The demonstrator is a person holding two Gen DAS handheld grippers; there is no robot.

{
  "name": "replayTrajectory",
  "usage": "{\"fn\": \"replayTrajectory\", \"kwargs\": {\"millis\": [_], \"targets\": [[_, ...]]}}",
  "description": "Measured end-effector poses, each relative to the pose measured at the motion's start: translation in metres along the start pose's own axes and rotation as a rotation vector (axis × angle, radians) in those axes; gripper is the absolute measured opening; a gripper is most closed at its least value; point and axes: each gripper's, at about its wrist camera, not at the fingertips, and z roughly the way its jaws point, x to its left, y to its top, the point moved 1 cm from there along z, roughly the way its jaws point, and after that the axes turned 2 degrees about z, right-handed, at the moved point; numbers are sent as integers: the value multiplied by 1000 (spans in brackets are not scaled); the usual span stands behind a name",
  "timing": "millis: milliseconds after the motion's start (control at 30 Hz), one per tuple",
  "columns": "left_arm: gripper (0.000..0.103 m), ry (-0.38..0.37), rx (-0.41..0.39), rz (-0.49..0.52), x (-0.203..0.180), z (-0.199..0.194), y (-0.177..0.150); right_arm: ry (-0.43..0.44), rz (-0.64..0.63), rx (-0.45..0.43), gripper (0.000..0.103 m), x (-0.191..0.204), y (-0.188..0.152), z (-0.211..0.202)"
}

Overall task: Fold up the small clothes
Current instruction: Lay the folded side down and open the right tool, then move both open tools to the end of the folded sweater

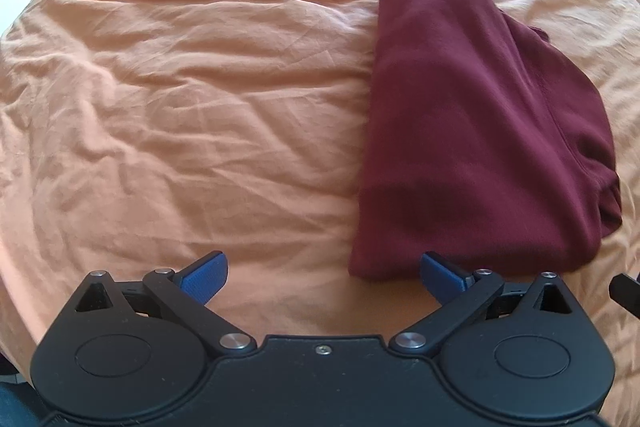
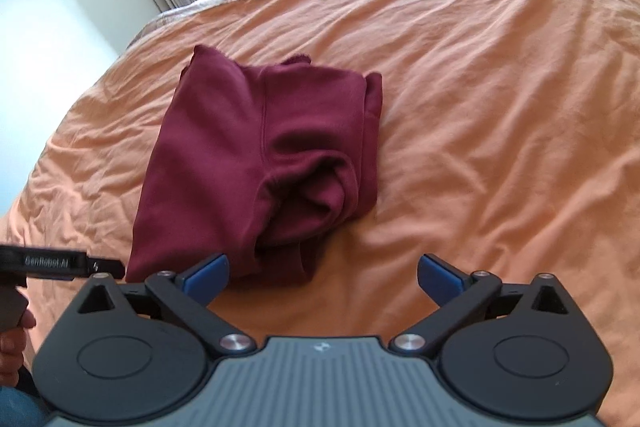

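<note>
Left gripper (image 1: 323, 277) stood wide apart, holding nothing, its right pad (image 1: 440, 273) just beside the near edge of the folded maroon garment (image 1: 472, 131). Right gripper (image 2: 323, 277) likewise gaped empty. Both hovered low over the orange bedsheet (image 1: 180, 87). The garment lay ahead-right of the left gripper and ahead-left of the right.

A dark maroon garment (image 1: 472, 131) is lying folded on the orange bed sheet (image 1: 180, 87), forming a long, roughly rectangular bundle. It is resting flat, with one smooth panel covering most of its top. Along one long side, layered edges and a seam are showing, and the fabric there is bunching into soft rolls at the near corner. At the far end a raw, slightly frayed edge is sticking up a little.
</note>
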Motion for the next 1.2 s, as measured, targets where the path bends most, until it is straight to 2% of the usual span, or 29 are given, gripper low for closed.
{"fn": "replayTrajectory", "kwargs": {"millis": [200,267,333,400,500,700,800,900,1000,1100,1200], "targets": [[102,3,-39,42,-3,-1,7,5,7,-72,103,-8,34,20],[102,-4,-56,44,-5,1,15,-17,13,-97,103,-12,46,29],[102,-10,-78,46,-7,2,23,-80,18,-96,103,-14,57,38],[102,-4,-100,38,-8,4,32,-153,33,-73,103,-18,64,46],[102,3,-118,25,-9,7,40,-188,42,13,103,-23,63,60],[102,18,-110,26,-11,17,45,-182,-36,123,103,-28,36,56],[102,18,-112,27,-11,18,45,-174,-77,131,103,-29,22,43],[102,14,-109,22,-12,17,44,-122,-66,39,103,-34,19,23],[102,0,-116,19,-12,15,45,-44,-8,-42,103,-42,33,18],[102,-10,-134,23,-15,14,49,31,40,-56,103,-46,52,30],[102,-2,-143,30,-19,18,55,142,80,-78,103,-50,69,50]]}}
